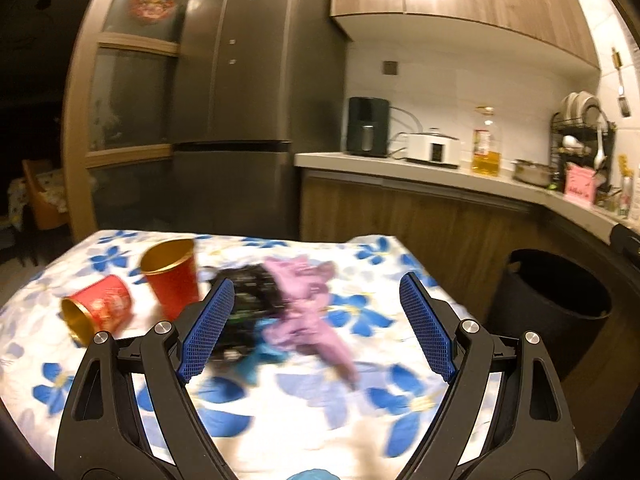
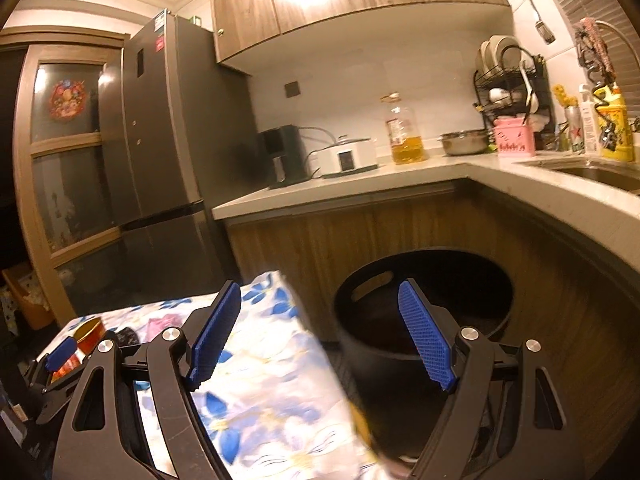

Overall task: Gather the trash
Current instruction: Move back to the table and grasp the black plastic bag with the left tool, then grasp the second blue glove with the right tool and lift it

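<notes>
On the flowered tablecloth (image 1: 304, 420) lie a crumpled pink wrapper (image 1: 308, 312), a black wrapper (image 1: 248, 296), an upright red and gold cup (image 1: 172, 276) and a second red cup (image 1: 98, 310) on its side. My left gripper (image 1: 316, 320) is open and empty, hovering just before the pink and black wrappers. My right gripper (image 2: 320, 332) is open and empty, at the table's right edge, over the black trash bin (image 2: 424, 316). The bin also shows in the left wrist view (image 1: 548, 304). The left gripper's blue pad (image 2: 60, 354) peeks in at the far left of the right wrist view.
A grey fridge (image 1: 256, 92) stands behind the table. A kitchen counter (image 2: 360, 188) with a black air fryer (image 1: 367, 126), a white cooker (image 1: 432, 146), an oil bottle (image 2: 406, 136), a dish rack (image 2: 512, 76) and a sink (image 2: 592, 170) runs along the right.
</notes>
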The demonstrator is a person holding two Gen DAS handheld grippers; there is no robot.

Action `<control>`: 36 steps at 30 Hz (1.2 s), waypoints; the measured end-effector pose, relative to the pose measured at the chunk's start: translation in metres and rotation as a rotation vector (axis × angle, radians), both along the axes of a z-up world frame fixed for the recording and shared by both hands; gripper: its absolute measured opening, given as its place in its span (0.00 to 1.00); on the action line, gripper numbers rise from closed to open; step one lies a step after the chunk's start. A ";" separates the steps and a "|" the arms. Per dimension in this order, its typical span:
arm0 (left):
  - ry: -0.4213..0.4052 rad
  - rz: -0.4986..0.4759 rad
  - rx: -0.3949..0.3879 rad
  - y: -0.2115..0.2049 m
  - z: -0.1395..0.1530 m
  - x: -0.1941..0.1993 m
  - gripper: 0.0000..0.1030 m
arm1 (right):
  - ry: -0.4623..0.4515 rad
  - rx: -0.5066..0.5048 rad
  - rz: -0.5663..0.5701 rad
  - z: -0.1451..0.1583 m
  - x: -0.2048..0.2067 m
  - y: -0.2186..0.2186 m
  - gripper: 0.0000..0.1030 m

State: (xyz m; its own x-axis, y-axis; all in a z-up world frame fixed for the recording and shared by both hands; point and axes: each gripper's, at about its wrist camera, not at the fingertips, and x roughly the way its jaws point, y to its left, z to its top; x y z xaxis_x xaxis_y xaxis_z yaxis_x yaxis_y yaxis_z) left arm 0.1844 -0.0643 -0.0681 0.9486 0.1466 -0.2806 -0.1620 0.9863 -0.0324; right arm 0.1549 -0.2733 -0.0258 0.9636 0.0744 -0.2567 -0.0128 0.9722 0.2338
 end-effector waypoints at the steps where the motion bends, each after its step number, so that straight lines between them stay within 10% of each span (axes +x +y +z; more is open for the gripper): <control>1: 0.004 0.020 0.007 0.008 -0.002 -0.001 0.81 | 0.006 0.003 0.009 -0.002 0.001 0.005 0.77; 15: 0.076 0.076 0.022 0.062 -0.023 0.019 0.73 | 0.040 -0.002 0.106 -0.015 0.012 0.068 0.77; 27: 0.210 -0.019 -0.123 0.089 -0.047 0.042 0.02 | 0.071 -0.044 0.146 -0.024 0.023 0.101 0.77; 36: 0.122 -0.045 -0.176 0.102 -0.026 0.001 0.00 | 0.115 -0.080 0.199 -0.043 0.036 0.135 0.77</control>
